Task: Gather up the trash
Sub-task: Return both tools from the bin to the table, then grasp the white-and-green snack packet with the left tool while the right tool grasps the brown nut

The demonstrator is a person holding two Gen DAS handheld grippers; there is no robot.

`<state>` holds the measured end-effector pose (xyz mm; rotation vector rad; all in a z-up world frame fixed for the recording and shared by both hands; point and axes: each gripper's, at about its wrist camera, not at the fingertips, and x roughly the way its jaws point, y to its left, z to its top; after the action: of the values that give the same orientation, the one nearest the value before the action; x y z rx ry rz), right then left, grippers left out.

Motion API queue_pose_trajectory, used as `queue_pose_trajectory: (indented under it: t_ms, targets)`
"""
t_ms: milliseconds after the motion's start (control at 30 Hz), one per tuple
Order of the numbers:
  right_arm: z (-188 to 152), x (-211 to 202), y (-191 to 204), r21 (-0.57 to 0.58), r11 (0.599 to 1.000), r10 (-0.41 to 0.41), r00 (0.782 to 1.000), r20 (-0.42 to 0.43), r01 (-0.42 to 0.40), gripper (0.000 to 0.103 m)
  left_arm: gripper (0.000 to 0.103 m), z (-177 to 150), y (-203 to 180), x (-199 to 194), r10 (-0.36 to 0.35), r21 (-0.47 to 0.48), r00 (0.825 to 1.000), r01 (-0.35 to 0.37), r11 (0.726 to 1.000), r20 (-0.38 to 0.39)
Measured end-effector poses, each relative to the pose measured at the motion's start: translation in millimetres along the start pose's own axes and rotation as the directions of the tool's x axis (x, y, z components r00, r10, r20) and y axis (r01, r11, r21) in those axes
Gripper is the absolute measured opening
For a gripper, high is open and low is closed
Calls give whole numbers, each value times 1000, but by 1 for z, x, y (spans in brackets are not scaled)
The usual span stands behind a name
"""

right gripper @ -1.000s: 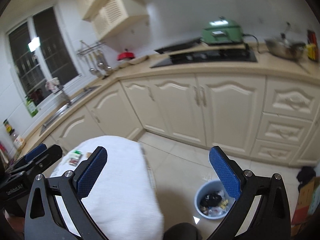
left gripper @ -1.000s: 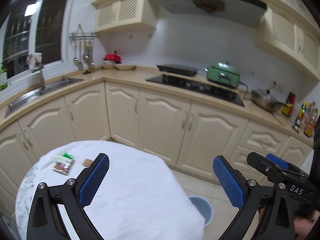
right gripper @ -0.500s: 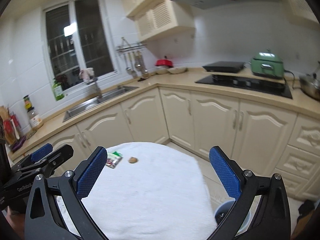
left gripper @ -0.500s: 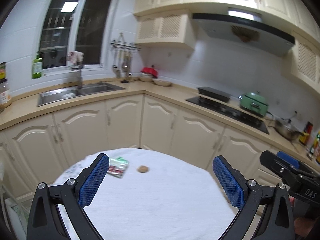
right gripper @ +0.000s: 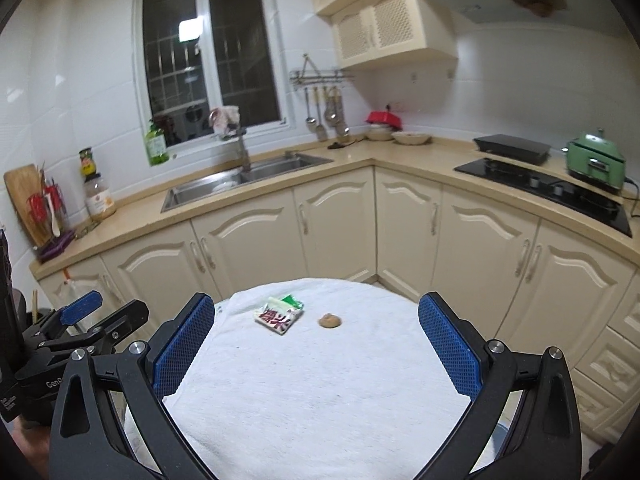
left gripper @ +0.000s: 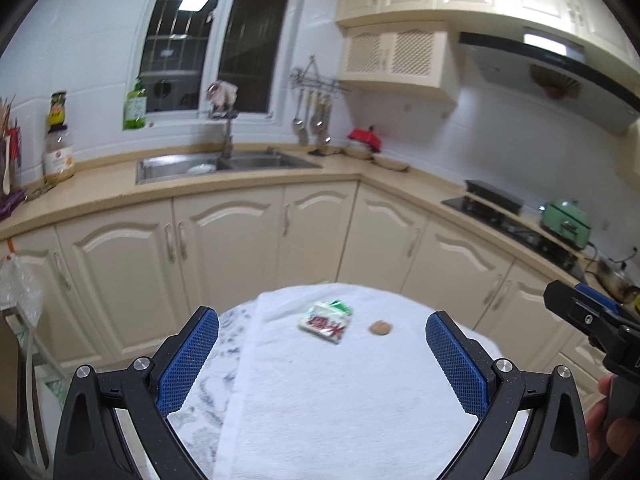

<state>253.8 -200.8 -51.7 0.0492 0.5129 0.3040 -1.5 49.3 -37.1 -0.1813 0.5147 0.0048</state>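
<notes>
- Trash on the table is two pieces: a crumpled snack wrapper (left gripper: 326, 321) with red print and a green end, and a small brown scrap (left gripper: 379, 327) just to its right, the two close together but apart.
- Left gripper (left gripper: 322, 364) hangs over the near part of the table with its blue-padded fingers (left gripper: 188, 362) spread wide and nothing between them; both pieces lie ahead of it, beyond the fingertips.
- Right gripper (right gripper: 316, 350) is likewise wide apart and holds nothing; in its view the wrapper (right gripper: 279, 314) and the scrap (right gripper: 329, 321) sit ahead, between the lines of its two fingers.
- Each gripper shows at the edge of the other's view, side by side.
- Both pieces rest on a white towel (left gripper: 340, 400) spread over the round table (left gripper: 208, 400), whose patterned top shows at the left edge.
- Beyond the table run cream cabinets (right gripper: 248, 240) under a tan counter with a steel sink (right gripper: 240, 182), a black hob (right gripper: 540, 188) and a green cooker (right gripper: 596, 162).
</notes>
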Motion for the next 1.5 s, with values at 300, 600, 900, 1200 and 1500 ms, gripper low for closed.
queue_pose_trajectory:
  t_ms: [300,600,900,1200,1500]
  targets:
    - [-21,80,-1,-17,1000,6,992,-127,-8,103,102,19,-12,93,24,-3,992,-24,1000,-123]
    - [-50,186,-35,14,1000,-13,958,-286,18,103,102,38,-31,212,34,32,969,-27,999,-244]
    - [-75,274,-52,28,1000,14,918,-395,-3,82,102,44,-58,341,58,88,933,-29,996,-355]
    - [-81,298,-48,-45,999,-1,915,-403,-18,38,102,52,-64,423,79,116,907,-34,993,-414]
    - [-85,276,-70,28,1000,19,919,-395,-9,37,89,51,-86,469,57,180,901,24,983,-430]
